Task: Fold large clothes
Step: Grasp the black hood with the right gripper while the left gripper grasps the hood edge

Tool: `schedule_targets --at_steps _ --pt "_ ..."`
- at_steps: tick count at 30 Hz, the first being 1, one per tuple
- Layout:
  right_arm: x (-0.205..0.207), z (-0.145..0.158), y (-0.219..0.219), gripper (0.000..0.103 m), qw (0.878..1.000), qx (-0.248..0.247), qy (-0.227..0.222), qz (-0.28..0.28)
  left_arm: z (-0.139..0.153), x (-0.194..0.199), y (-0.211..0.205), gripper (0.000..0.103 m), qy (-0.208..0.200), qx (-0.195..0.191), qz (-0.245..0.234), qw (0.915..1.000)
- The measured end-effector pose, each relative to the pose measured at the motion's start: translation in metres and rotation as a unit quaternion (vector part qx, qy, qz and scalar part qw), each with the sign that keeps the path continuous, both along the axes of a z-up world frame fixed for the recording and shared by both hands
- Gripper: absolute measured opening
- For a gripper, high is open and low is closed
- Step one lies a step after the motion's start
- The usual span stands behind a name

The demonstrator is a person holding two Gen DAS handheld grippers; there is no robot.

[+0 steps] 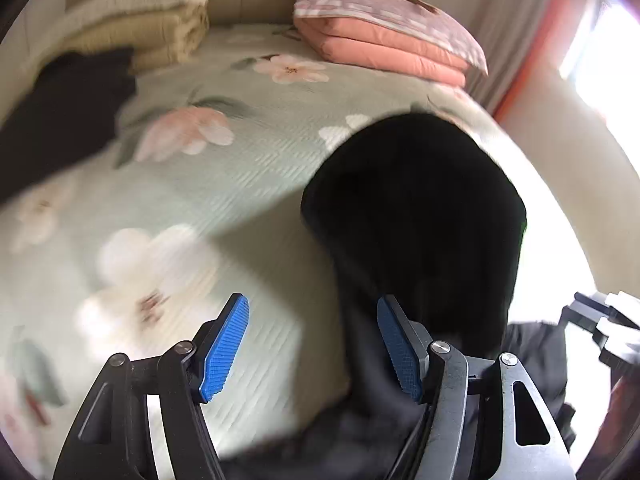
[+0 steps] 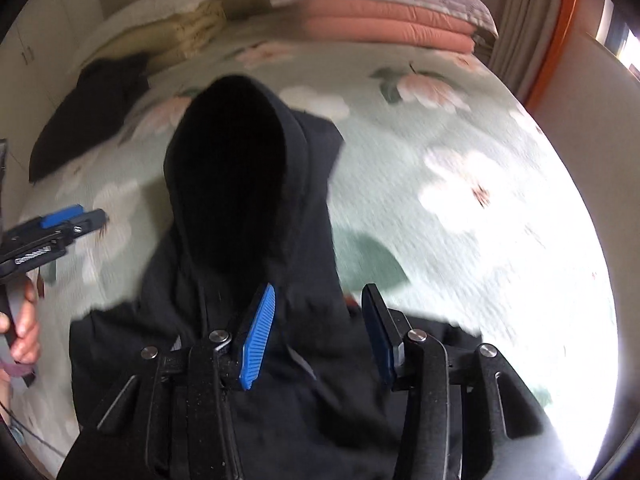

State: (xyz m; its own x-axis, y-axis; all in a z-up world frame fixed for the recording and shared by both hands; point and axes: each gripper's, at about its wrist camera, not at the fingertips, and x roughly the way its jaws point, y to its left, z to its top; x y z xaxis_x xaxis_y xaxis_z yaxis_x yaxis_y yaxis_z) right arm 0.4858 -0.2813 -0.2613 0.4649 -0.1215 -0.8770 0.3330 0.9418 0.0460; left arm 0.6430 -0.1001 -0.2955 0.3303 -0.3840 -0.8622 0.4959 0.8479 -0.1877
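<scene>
A black hoodie lies on the floral bedspread, hood pointing toward the far end of the bed. In the left wrist view the hood lies ahead and right of my left gripper, which is open and empty above the bedspread beside the garment. My right gripper is open and empty, hovering over the hoodie's chest just below the hood. The left gripper also shows at the left edge of the right wrist view, held by a hand.
A second dark garment lies at the far left of the bed. Folded cream bedding and a folded pink quilt with a pillow sit by the headboard. A curtain and bright window are at the right.
</scene>
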Motion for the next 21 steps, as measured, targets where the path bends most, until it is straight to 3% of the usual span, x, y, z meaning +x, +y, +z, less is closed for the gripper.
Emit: schedule_targets --at_steps 3,8,9,10,11,12,15,17,19,21 --pt "0.028 -0.012 -0.005 0.049 1.000 0.010 -0.006 -0.003 -0.028 0.044 -0.021 0.069 0.041 -0.042 0.017 0.9981" --pt "0.059 -0.049 -0.018 0.049 1.000 -0.002 0.005 -0.030 -0.070 0.085 -0.058 0.069 0.078 -0.049 0.010 0.9957" --pt "0.063 -0.057 -0.021 0.049 0.999 0.007 0.007 -0.035 -0.076 0.089 -0.061 0.060 0.081 -0.050 0.007 0.9954" --pt "0.075 -0.064 -0.028 0.049 0.999 0.009 0.009 -0.039 -0.085 0.094 -0.068 0.028 0.087 -0.052 0.003 0.9948" --pt "0.079 -0.068 -0.031 0.049 0.999 -0.003 0.018 -0.044 -0.091 0.098 -0.070 0.012 0.092 -0.043 0.005 0.9948" --pt "0.076 -0.070 -0.038 0.048 0.998 -0.015 0.021 -0.050 -0.094 0.101 -0.071 0.008 0.092 -0.036 0.009 0.9950" --pt "0.061 -0.073 -0.064 0.042 0.996 -0.026 0.020 -0.084 -0.064 0.089 -0.044 0.007 0.050 -0.101 0.008 0.9935" --pt "0.044 -0.080 -0.083 0.042 0.995 -0.002 0.021 -0.097 -0.039 0.071 -0.020 0.007 0.020 -0.128 -0.001 0.9916" --pt "0.039 -0.103 -0.095 0.042 0.994 0.027 0.050 -0.097 -0.040 0.064 -0.006 0.007 0.030 -0.112 -0.003 0.9933" --pt "0.045 -0.133 -0.097 0.042 0.992 0.037 0.091 -0.084 -0.067 0.071 -0.004 0.007 0.067 -0.073 0.000 0.9951"
